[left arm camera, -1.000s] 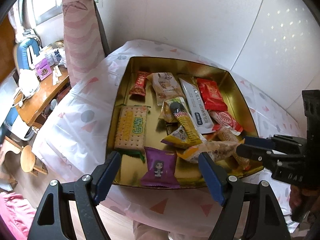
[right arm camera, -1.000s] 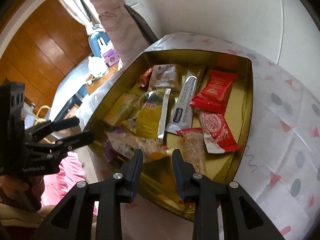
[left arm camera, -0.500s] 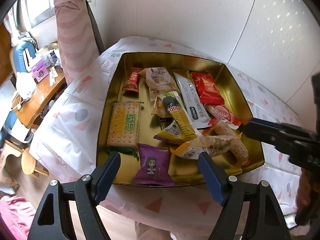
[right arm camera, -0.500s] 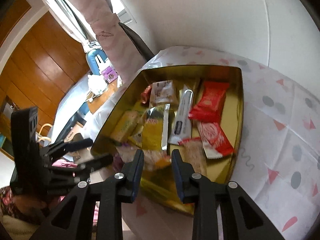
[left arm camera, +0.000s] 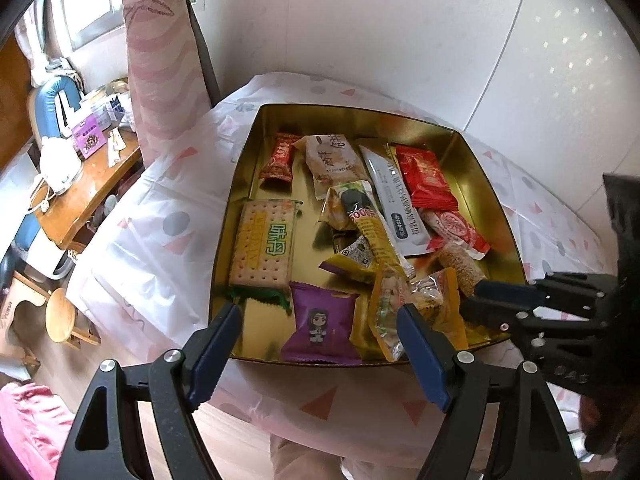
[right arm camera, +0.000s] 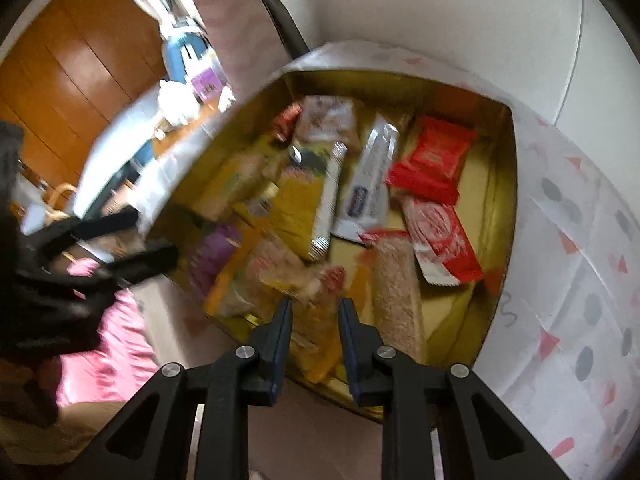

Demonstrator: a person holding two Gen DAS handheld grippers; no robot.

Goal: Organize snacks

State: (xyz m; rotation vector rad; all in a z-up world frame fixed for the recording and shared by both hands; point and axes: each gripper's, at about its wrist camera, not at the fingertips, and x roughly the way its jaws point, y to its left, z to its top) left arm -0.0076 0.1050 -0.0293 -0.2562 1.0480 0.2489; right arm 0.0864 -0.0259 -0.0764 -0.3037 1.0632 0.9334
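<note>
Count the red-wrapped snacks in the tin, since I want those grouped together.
3, maybe more hidden under the pile. A small red candy at the tin's far left, a red packet at far right, and a red-and-white wafer just below it.

Glossy gold metal tin (left arm camera: pixel 492 184); shiny plastic wrappers (left arm camera: pixel 424 178)

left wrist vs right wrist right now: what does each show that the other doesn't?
Only the left wrist view: the cracker pack sharp and readable, the purple packet unblurred, and the left gripper wide open at the near rim of the gold tin.

Only the right wrist view: wood-panelled wall, and the right gripper seen from behind, narrowly open over the orange bag. The view is motion-blurred.

Both: the tin, red packet, white sachet, and each other's gripper.
</note>
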